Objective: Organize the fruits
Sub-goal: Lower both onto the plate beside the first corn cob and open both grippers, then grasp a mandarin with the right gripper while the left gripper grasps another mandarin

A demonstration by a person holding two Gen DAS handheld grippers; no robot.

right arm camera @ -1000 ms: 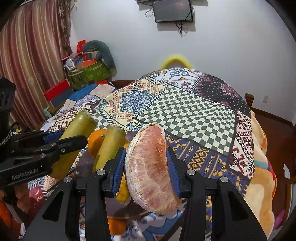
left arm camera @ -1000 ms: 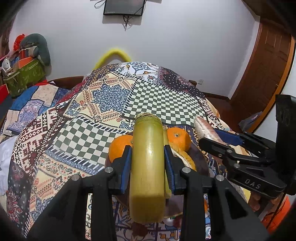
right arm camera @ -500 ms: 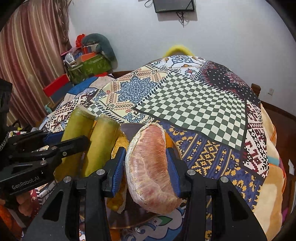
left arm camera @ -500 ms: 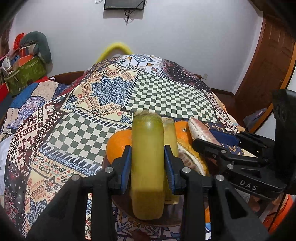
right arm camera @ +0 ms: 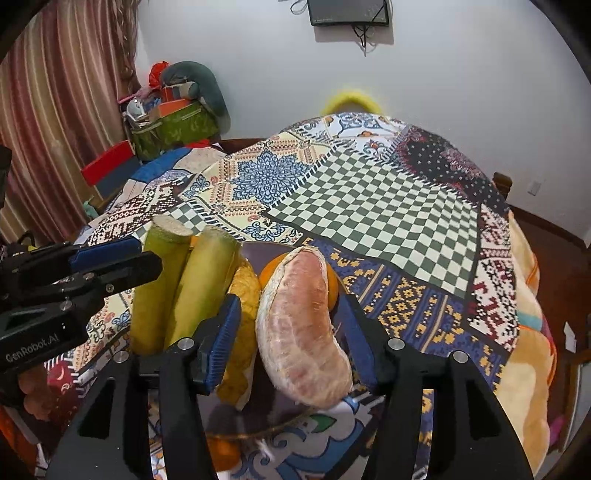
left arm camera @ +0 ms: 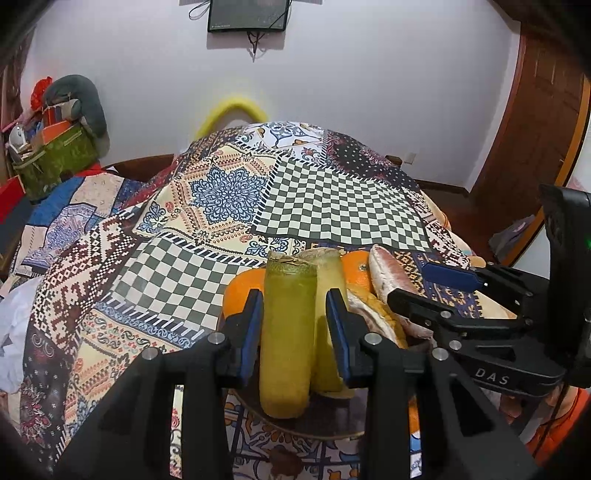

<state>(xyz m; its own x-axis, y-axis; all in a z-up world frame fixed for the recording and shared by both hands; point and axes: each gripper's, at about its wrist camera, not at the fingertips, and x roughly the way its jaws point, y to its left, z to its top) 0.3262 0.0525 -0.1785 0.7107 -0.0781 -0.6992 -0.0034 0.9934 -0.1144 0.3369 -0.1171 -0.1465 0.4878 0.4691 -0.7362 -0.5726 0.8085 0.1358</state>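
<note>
A dark round plate (left arm camera: pixel 325 424) (right arm camera: pixel 229 417) lies on the patchwork cloth and holds fruit. My left gripper (left arm camera: pixel 295 306) stands open around a green-yellow cane piece (left arm camera: pixel 286 332), which rests on the plate beside a second cane piece (left arm camera: pixel 328 325) (right arm camera: pixel 201 288). My right gripper (right arm camera: pixel 290 310) stands open around a peeled pink pomelo segment (right arm camera: pixel 303 328) (left arm camera: pixel 388 277) resting on the plate. Oranges (left arm camera: pixel 240 291) (right arm camera: pixel 271 271) and a yellow peel piece (right arm camera: pixel 242 332) lie behind and between them.
The patchwork-covered table (left arm camera: pixel 229 192) stretches ahead. A green box of clutter (left arm camera: pixel 51 155) stands at the far left by a curtain (right arm camera: pixel 55 110). A wooden door (left arm camera: pixel 535 129) is on the right. A screen (left arm camera: pixel 247 14) hangs on the white wall.
Both grippers lowered their fruit onto the plate, then opened; the cane piece and the pomelo segment now rest loose between the spread fingers.
</note>
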